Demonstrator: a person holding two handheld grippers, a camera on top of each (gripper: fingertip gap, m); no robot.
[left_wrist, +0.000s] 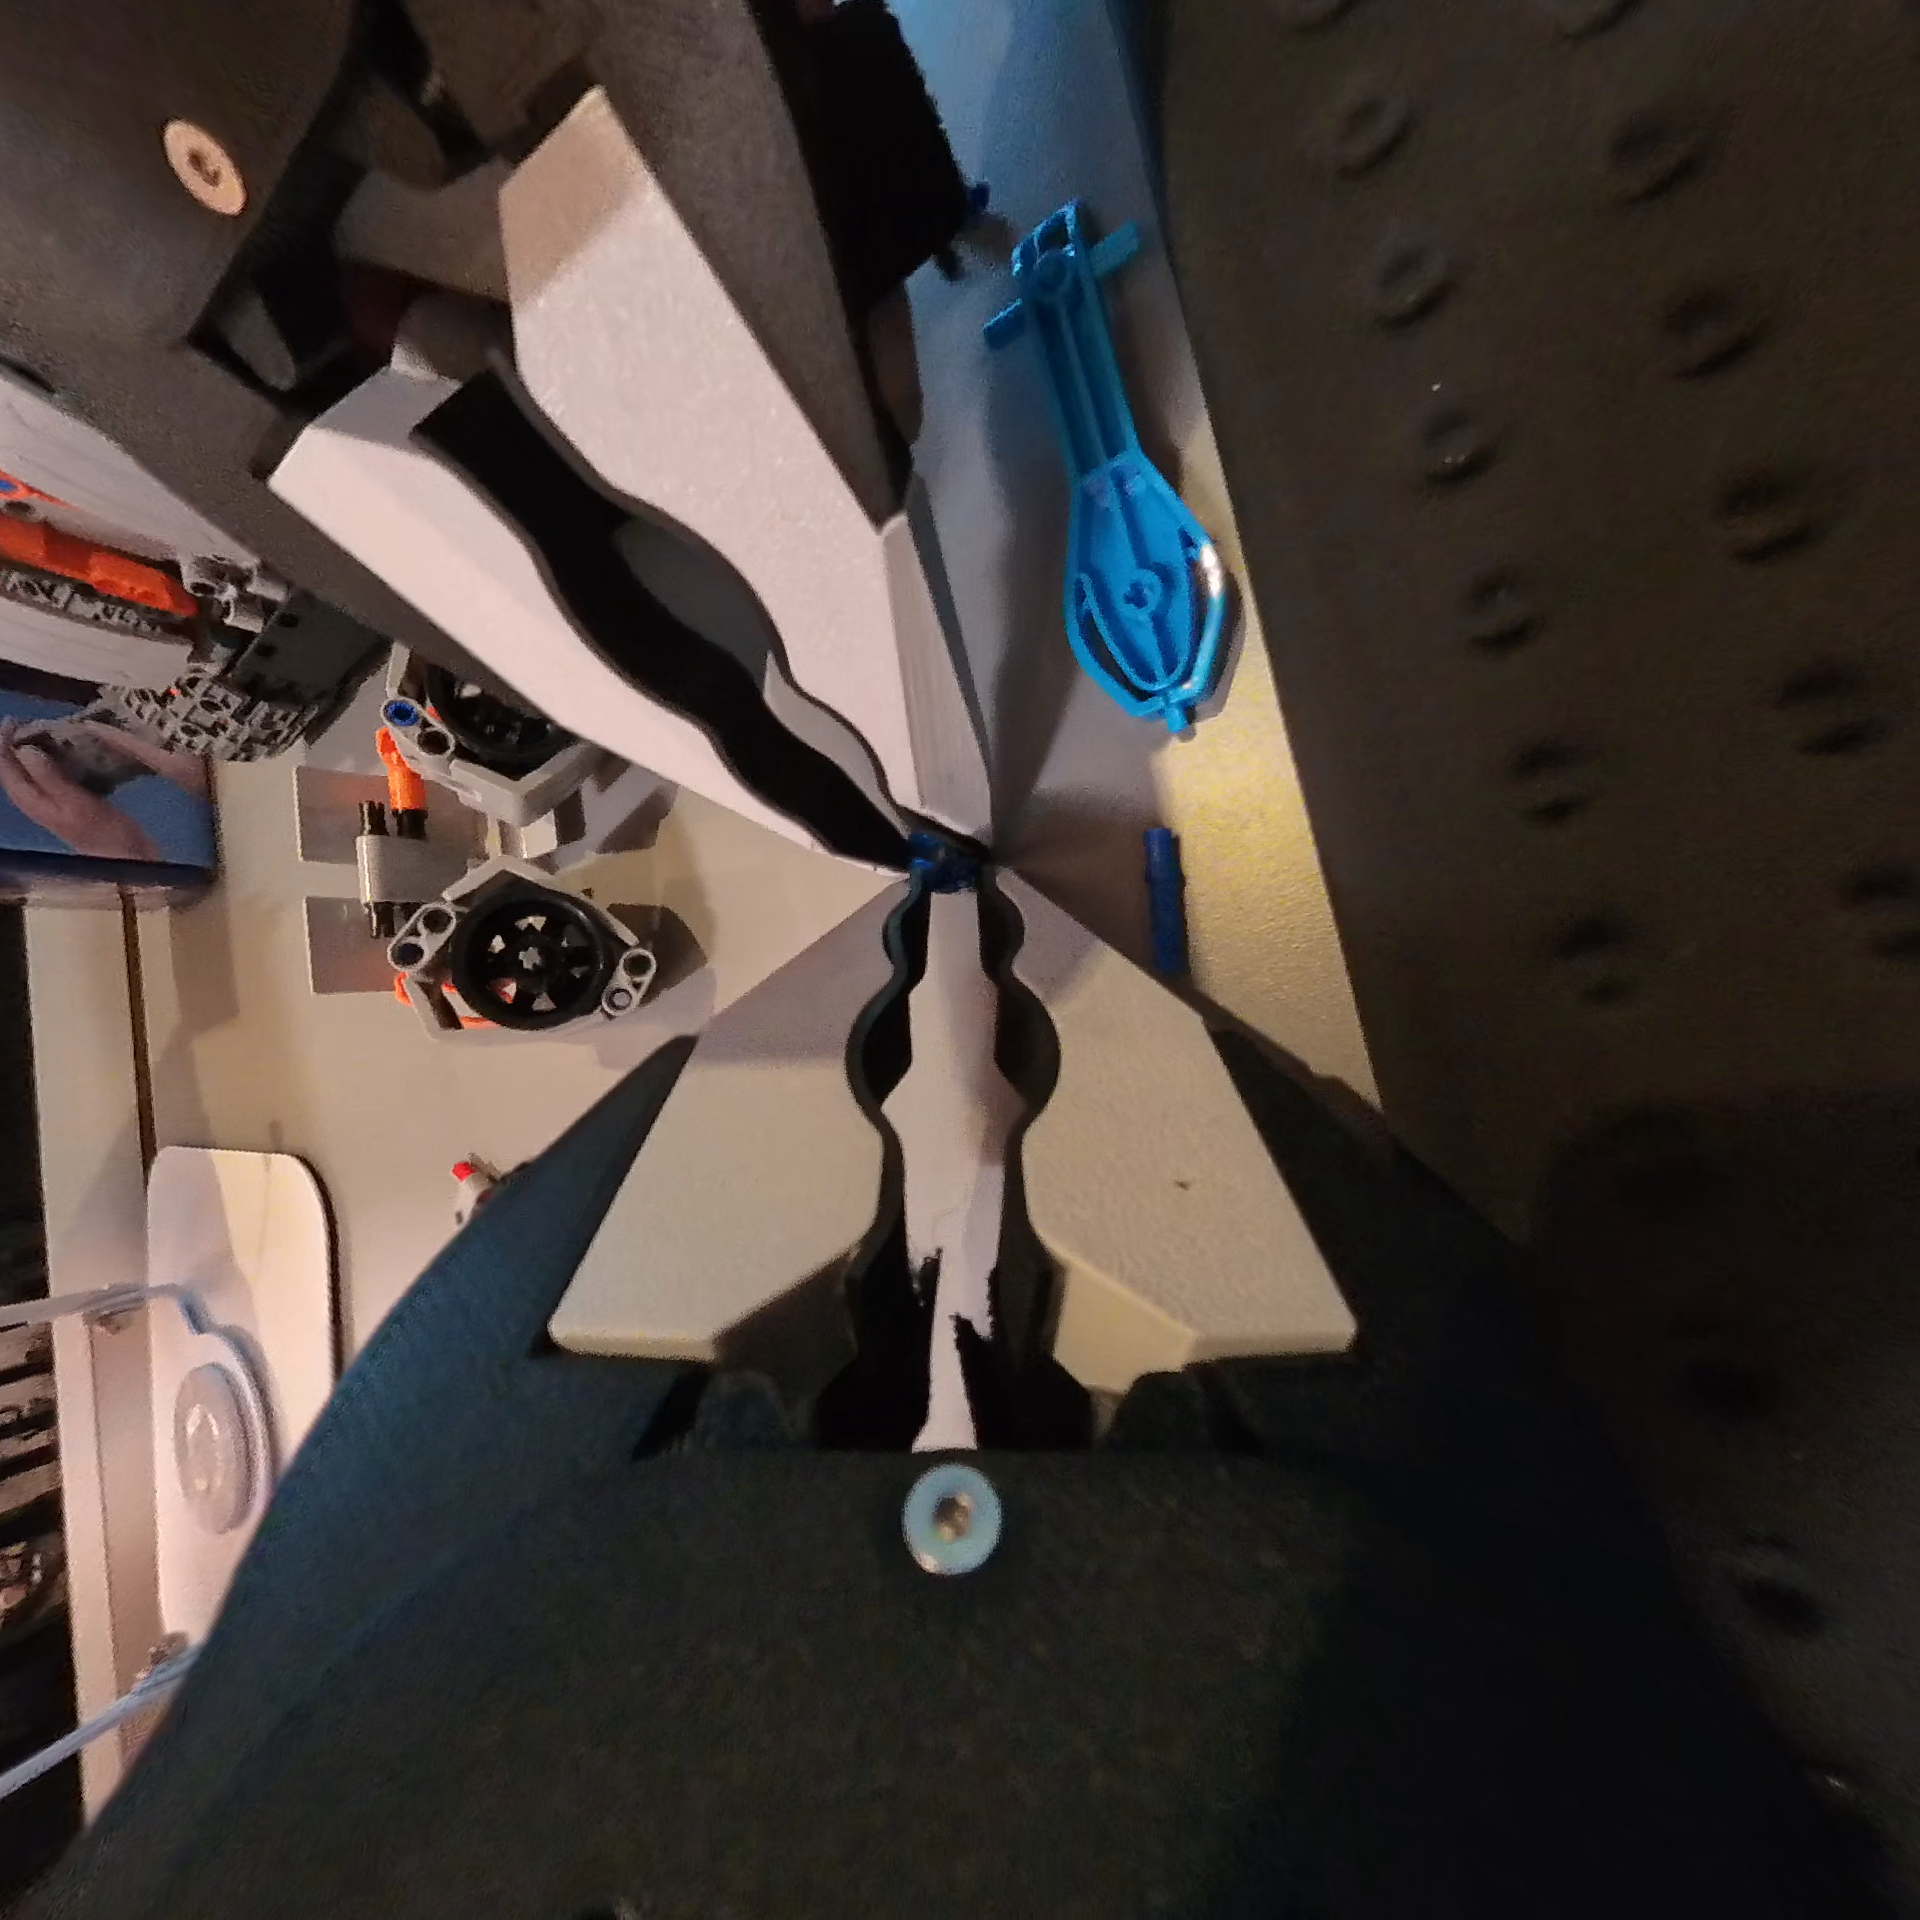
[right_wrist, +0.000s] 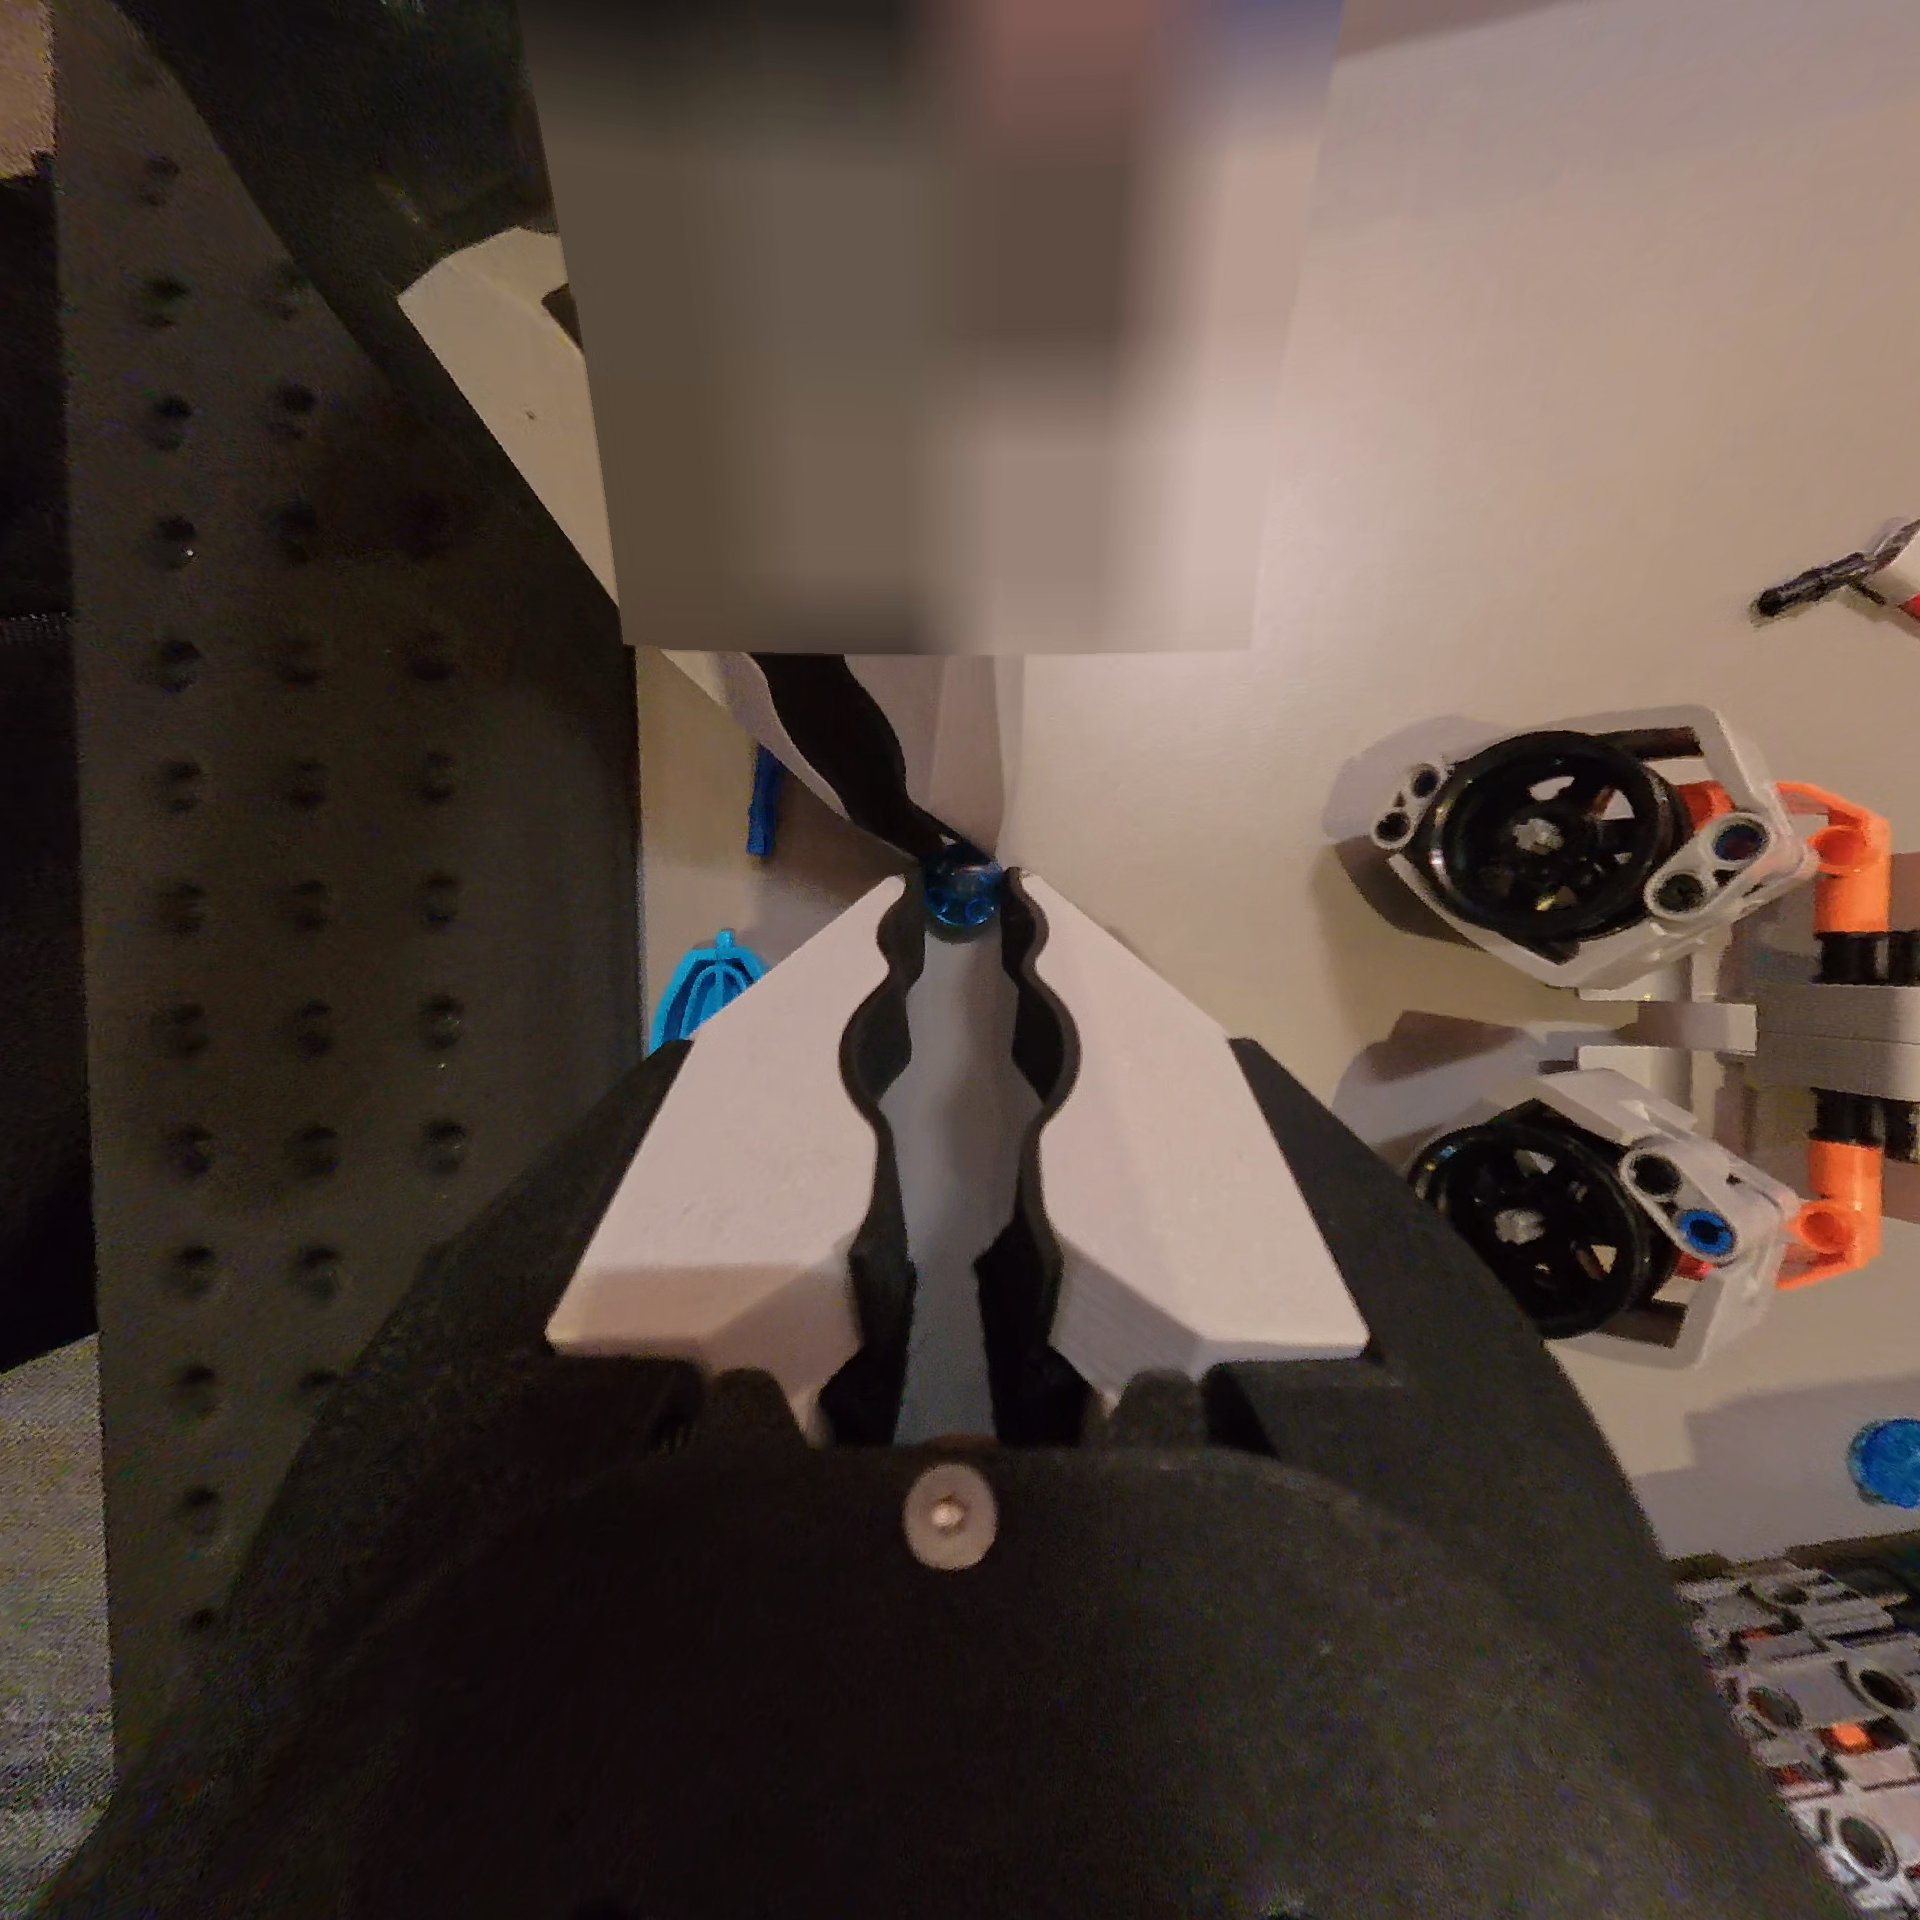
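Two grippers, left gripper (left_wrist: 940, 868) and right gripper (right_wrist: 961, 899), are both clamping one small blue connector piece (right_wrist: 960, 896); two black wheels (right_wrist: 1548, 831) are sitting nearby on the table (right_wrist: 1558, 364).

A small blue piece (right_wrist: 961, 896) sat mostly hidden between both hand-held grippers' fingertips, too small to identify. The picture's edge cut off the wheeled assembly (right_wrist: 1621, 1029), and a finger covered most of the light-blue part (right_wrist: 698, 987).

I seem to be at a hobby or lab workbench: a pale counter (right_wrist: 1507, 416) strewn with toy building-kit parts, a grey wheel assembly (right_wrist: 1621, 1029) with black wheels and orange connectors, a blue plastic tool (left_wrist: 1127, 499), and a black perforated plate (right_wrist: 260, 831) (a mounting board, perhaps).
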